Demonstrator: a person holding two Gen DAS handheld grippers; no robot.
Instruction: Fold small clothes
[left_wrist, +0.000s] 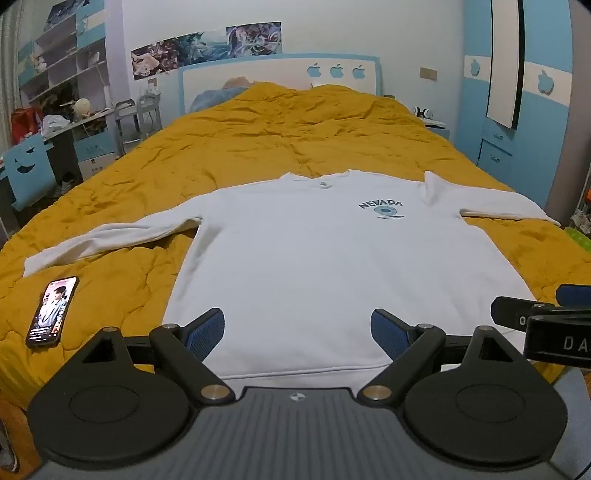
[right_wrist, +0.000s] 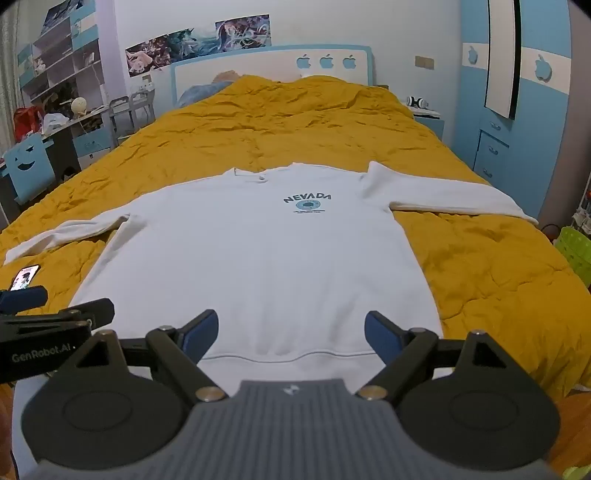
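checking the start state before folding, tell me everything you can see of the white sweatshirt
The white sweatshirt lies flat, front up, on the mustard quilt, hem nearest the cameras. It looks like soft, thick cotton, with a ribbed hem band, a round neckline and a dark NEVADA print on the chest. Both long sleeves are spread outward. Nothing is folded yet. Both open grippers hover by the hem; contact cannot be judged.
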